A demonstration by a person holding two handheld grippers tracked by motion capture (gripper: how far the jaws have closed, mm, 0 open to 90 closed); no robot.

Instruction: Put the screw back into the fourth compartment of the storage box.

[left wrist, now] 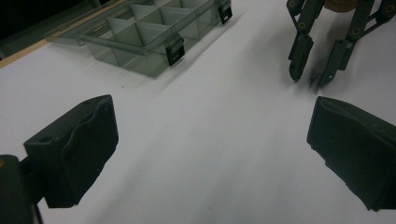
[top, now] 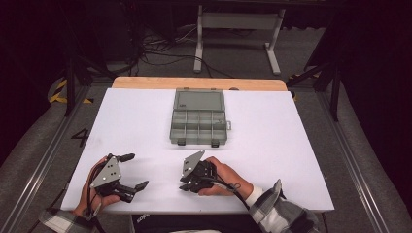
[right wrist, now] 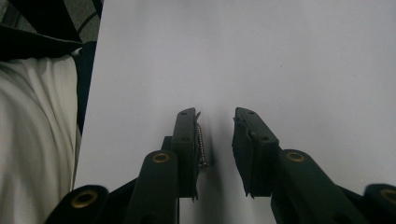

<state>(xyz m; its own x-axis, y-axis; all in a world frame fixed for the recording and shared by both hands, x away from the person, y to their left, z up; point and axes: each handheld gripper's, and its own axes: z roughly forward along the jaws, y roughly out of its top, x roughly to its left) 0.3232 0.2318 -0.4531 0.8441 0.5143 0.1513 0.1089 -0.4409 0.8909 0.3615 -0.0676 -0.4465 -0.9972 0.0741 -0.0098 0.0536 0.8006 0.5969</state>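
A small silver screw lies on the white table between the jaws of my right gripper. It rests along the inner face of the left jaw, and a gap separates it from the other pad. That gripper is near the table's front edge, tips down on the surface, and appears as in the left gripper view. My left gripper rests at the front left, jaws wide open with nothing between them. A grey clear compartment box stands open at mid-table, its compartments looking empty.
The white table top ends in a wooden strip at the back. The person's white clothing shows past the table's near edge, close to the right gripper. A table frame and cables lie on the floor beyond.
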